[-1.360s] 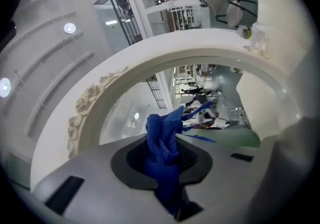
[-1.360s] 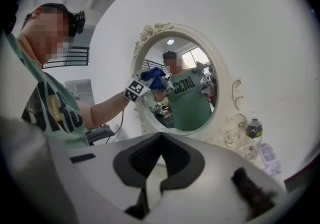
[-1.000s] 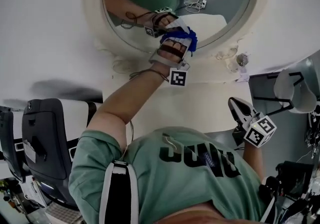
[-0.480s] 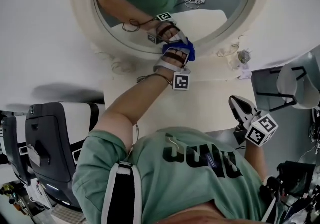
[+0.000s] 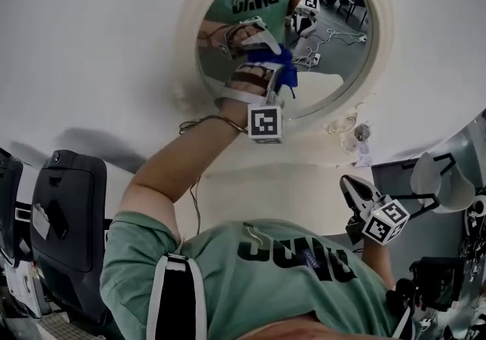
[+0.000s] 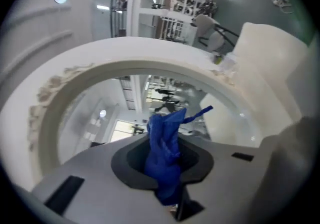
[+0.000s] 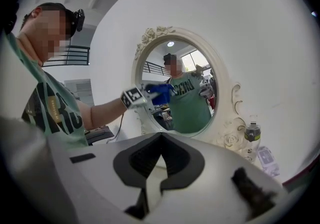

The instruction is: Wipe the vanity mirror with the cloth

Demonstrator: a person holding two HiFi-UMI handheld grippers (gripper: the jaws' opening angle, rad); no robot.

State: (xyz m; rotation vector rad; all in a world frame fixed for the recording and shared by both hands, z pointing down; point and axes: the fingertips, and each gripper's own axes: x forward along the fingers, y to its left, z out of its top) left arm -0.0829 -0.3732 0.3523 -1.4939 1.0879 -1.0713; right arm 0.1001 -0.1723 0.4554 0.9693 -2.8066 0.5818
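Upper centre, the left gripper [image 5: 272,59] pinches a blue cloth [image 5: 288,67] against the mirror [image 5: 334,50] for wiping. The right gripper [image 5: 354,187] idles at lower right, closed and empty.

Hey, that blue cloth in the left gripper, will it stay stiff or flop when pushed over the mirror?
Probably floppy: the cloth sits bunched in folds in the shut jaws of the left gripper. Likely light, as a thin strand sticks out unsupported. It should crumple against the mirror rather than scrape.
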